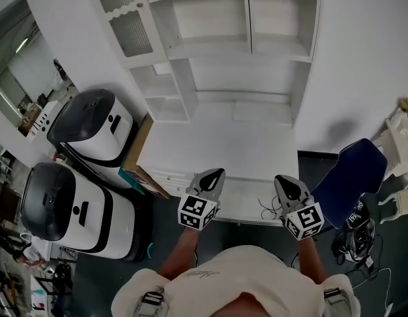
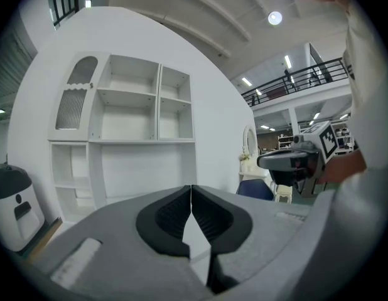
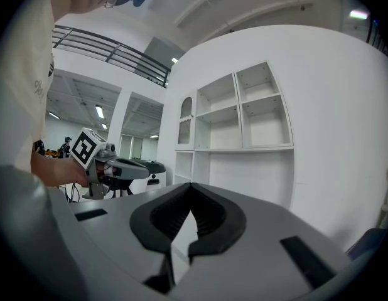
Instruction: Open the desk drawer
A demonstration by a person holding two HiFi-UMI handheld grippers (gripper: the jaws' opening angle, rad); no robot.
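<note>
The white desk (image 1: 217, 140) stands in front of me with its drawer front (image 1: 247, 207) along the near edge, seen steeply from above; I cannot tell whether it is pulled out. My left gripper (image 1: 214, 174) hovers over the left part of that edge, jaws shut and empty. The right gripper (image 1: 286, 181) hovers over the right part, also shut on nothing. In the left gripper view the left gripper (image 2: 191, 196) has its pads pressed together, with the right gripper (image 2: 288, 162) beside it. The right gripper view shows the right gripper (image 3: 191, 196) closed and the left gripper (image 3: 118, 168) at its left.
A white shelf unit (image 1: 237, 45) rises from the back of the desk. Two white-and-black machines (image 1: 92, 124) (image 1: 65, 207) stand at the left, with a flat box (image 1: 141, 160) leaning against the desk. A blue chair (image 1: 352, 177) and cables (image 1: 352, 240) are on the right.
</note>
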